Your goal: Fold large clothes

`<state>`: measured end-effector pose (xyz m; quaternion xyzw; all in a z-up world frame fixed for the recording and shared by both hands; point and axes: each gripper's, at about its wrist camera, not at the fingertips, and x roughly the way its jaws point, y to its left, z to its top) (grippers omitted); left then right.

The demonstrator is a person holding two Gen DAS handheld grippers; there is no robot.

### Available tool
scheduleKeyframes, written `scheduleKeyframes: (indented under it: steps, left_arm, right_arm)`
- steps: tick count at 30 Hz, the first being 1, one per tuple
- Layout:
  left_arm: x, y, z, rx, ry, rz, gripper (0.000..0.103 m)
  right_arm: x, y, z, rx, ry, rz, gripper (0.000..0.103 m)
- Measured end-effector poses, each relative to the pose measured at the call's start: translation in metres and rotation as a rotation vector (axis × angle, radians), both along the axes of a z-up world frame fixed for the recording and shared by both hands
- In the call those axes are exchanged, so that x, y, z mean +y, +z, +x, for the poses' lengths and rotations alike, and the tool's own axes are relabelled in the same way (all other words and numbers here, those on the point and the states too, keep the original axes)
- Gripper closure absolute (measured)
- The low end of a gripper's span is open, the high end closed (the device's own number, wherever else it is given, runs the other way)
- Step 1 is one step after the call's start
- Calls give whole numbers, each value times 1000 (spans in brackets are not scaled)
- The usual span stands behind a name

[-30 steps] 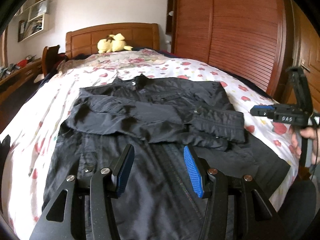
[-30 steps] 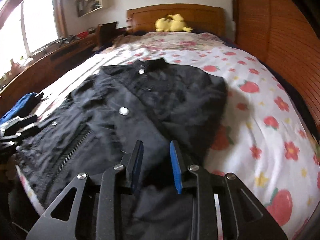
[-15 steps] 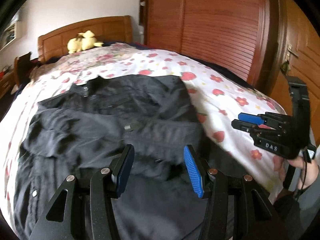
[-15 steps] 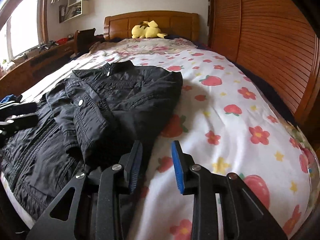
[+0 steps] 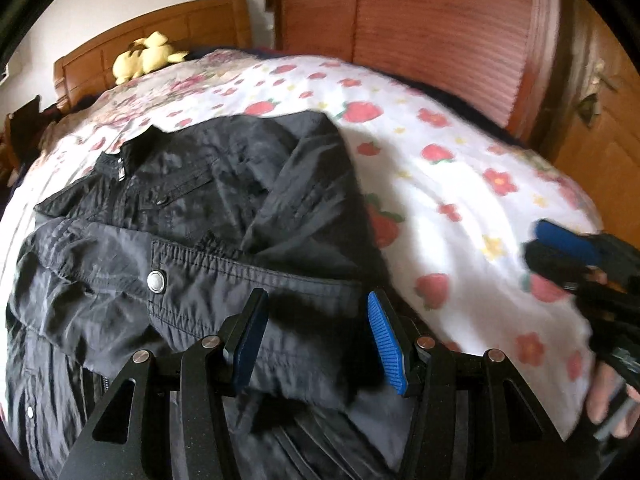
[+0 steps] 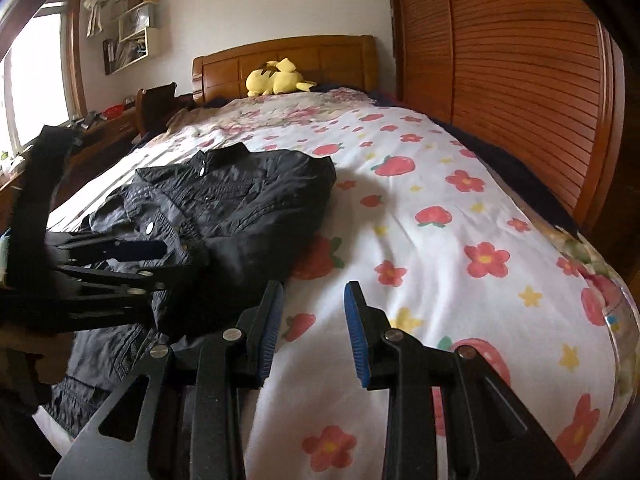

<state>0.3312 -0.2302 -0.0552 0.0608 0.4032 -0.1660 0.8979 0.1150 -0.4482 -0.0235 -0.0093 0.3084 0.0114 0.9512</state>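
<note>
**Jacket half folded, both hand-held grippers free**

Your black jacket (image 5: 208, 216) lies flat on the bed (image 6: 440, 216), collar toward the wooden headboard (image 6: 288, 56) and hem toward you. The sleeves are laid across its chest, one snap-buttoned cuff (image 5: 224, 276) uppermost, so I judge the sleeve folds done and the hem-to-collar fold the one that is left.

Your left hand-held gripper (image 5: 318, 340) hovers over the jacket's near right part, just below that cuff. Its jaws stand at a middling gap with dark cloth under them, but the pads do not press on anything. That placement suits a grab at the lower edge, which lies under and behind the fingers, mostly out of sight.

Your right hand-held gripper (image 6: 312, 328) sits beside the jacket, off its right edge, over bare sheet. Its jaws are narrow and hold nothing. It probably needs to come back toward the jacket's hem corner so both corners lift together.

The bed is soft, covered with a white sheet printed in strawberries and flowers, so expect the thin, slippery-looking fabric to drag and bunch if you pull rather than lift. Beyond the jacket, a yellow plush toy (image 6: 276, 78) rests against the headboard. A slatted wooden wardrobe (image 6: 500, 80) runs along the jacket's right, past the sheet; a window and wall shelves (image 6: 128, 36) are to its left.
</note>
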Motion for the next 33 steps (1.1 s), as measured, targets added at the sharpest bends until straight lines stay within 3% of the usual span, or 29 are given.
scheduleKeyframes:
  steps: [7, 8, 10, 13, 17, 22, 27, 30, 33]
  left_arm:
    - [-12, -13, 16, 19, 15, 88, 51]
    - [-12, -12, 15, 3, 16, 92, 57]
    - [-14, -13, 13, -7, 12, 103, 85]
    - [-11, -11, 6, -34, -2, 113, 96]
    - [9, 15, -12, -123, 23, 81, 97]
    - [50, 70, -34, -271, 82, 5, 98]
    - [91, 123, -60, -421, 152, -13, 98]
    - [115, 132, -75, -455, 183, -5, 98]
    - [132, 115, -94, -430, 205, 9, 98]
  right_arm:
    - [3, -2, 2, -4, -12, -23, 70]
    - [4, -3, 3, -1, -11, -28, 70]
    - [5, -5, 4, 2, -13, -36, 70]
    - [6, -7, 8, 7, -14, -35, 70]
    - [11, -8, 13, 14, -8, -27, 70]
    - [30, -3, 22, 2, 11, -34, 70]
    - [57, -2, 34, -12, 46, -52, 70]
    - [72, -6, 40, 0, 66, -71, 70]
    - [86, -10, 44, 13, 91, -83, 70]
